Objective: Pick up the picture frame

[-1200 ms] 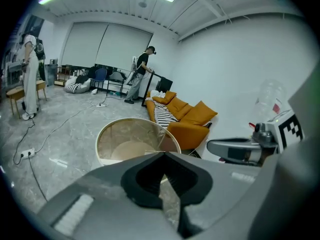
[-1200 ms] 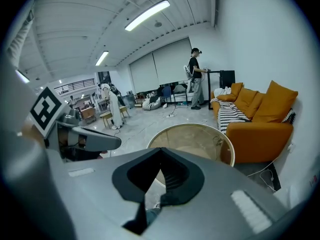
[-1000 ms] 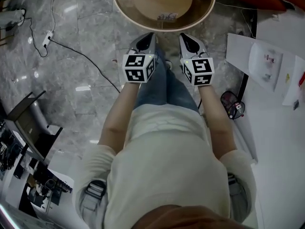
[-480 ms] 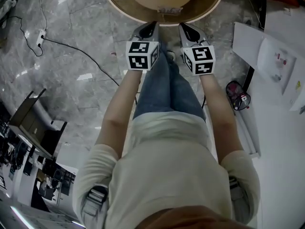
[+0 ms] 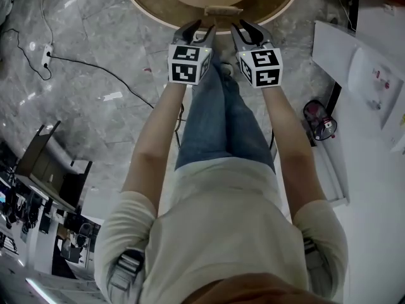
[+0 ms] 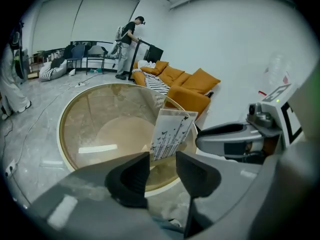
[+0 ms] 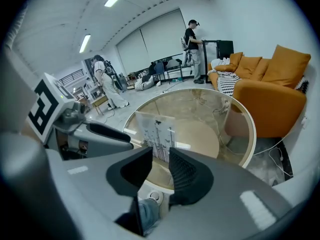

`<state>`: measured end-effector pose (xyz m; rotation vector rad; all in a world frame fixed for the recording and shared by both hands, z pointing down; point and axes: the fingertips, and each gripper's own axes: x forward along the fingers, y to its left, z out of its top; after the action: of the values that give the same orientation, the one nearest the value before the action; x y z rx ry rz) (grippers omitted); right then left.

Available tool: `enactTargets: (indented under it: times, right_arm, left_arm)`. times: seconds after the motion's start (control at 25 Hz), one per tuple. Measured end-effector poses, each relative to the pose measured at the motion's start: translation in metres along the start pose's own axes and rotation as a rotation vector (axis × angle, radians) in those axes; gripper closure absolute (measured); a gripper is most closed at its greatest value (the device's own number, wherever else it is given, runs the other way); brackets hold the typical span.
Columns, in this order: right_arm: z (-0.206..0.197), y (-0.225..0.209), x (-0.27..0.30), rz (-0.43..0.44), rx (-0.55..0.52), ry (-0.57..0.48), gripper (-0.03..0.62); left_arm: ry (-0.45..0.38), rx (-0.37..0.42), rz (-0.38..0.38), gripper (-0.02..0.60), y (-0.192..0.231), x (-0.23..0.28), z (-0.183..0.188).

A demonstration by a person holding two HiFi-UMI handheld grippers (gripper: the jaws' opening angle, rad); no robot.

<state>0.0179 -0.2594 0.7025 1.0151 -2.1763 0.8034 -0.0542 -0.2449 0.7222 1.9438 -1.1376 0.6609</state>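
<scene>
Item 1, picture frame [image 5: 223,10]: at the top centre of the head view, standing on the near edge of the round glass table [image 5: 145,11]. In the left gripper view I see it [image 6: 171,134] just right of centre, leaning a little, a pale print with thin dark stems and birds. In the right gripper view it [image 7: 157,131] sits just left of centre.

Item 2, left gripper [image 5: 199,28]: upper middle of the head view, just left of the frame. Its own view [image 6: 162,160] shows the jaws, which have just been opening, standing moderately apart. I see nothing pinched between them. The frame's lower edge shows beyond the gap, and I cannot tell whether it touches.

Item 3, right gripper [image 5: 247,29]: just right of the frame in the head view. Its jaws [image 7: 161,156] have also just been opening and stand at a narrower gap. The pads press on nothing, and the frame shows past the tips.

Item 4, table: gold rim [image 6: 62,134], with a beige base visible through the glass.

Item 5, surroundings: orange sofa [image 6: 190,84] behind the table, a standing person [image 6: 127,44] at the upper left of the left gripper view, and a power strip [image 5: 45,56] on the marble floor at the left of the head view.
</scene>
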Motion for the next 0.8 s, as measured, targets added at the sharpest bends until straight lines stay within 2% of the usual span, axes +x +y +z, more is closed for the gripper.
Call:
enactTargets:
  times: [0.12, 0.24, 0.48, 0.8]
  right_arm:
    - [-0.013, -0.01, 0.016, -0.012, 0.001, 0.034, 0.439]
    - [-0.022, -0.018, 0.029, -0.02, 0.011, 0.051, 0.413]
    - [-0.025, -0.026, 0.055, -0.013, 0.02, 0.062, 0.385]
    - [-0.034, -0.027, 0.074, -0.018, 0.0, 0.094, 0.364]
  left_arm:
    - [0.037, 0.02, -0.013, 0.389, 0.004, 0.019, -0.007]
    - [0.062, 0.037, -0.028, 0.364, 0.008, 0.035, -0.012]
    - [0.083, 0.079, -0.046, 0.364, 0.02, 0.06, -0.015]
    - [0.118, 0.097, -0.048, 0.379, 0.025, 0.075, -0.022]
